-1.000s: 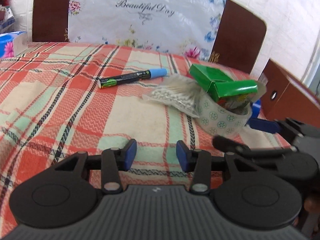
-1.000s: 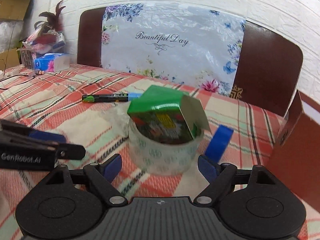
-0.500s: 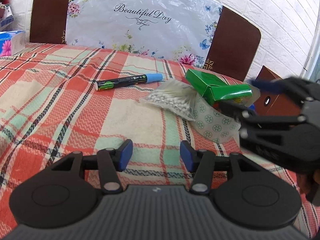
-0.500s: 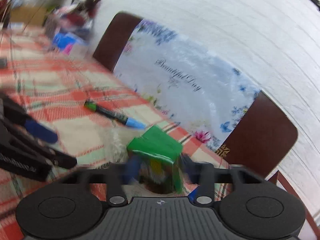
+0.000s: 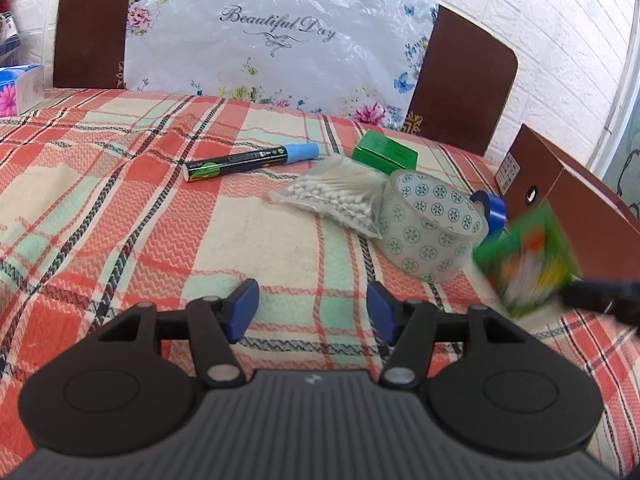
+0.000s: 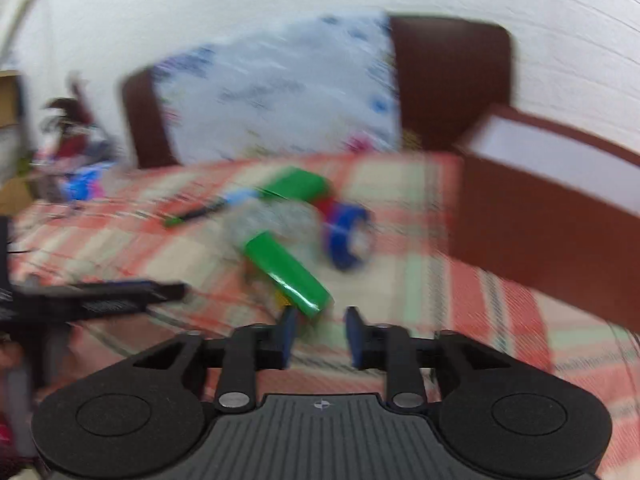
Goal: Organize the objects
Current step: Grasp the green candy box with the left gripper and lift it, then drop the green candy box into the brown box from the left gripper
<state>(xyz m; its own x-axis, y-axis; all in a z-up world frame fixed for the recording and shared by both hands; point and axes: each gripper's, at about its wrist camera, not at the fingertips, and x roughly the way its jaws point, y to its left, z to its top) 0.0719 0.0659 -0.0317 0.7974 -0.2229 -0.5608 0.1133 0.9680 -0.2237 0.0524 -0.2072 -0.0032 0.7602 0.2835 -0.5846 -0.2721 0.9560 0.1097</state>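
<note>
Right hand-held gripper (image 6: pixel 319 334) pinching green box (image 6: pixel 286 270), lifted out of tape roll (image 5: pixel 430 226).
Left hand-held gripper (image 5: pixel 312 312) spread; "Beautiful Day" on bag (image 5: pixel 280 32) ahead.

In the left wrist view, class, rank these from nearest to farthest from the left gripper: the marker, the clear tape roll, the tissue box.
1. Clear tape roll: ahead-right of the left gripper.
2. Marker: farther back, ahead-left.
3. Tissue box: far left edge of the table.

Bare checked cloth (image 5: pixel 132 240) ahead and left; tape roll (image 5: pixel 430 232), swab bag (image 5: pixel 340 196) and brown box (image 5: pixel 576 204) crowding right
</note>
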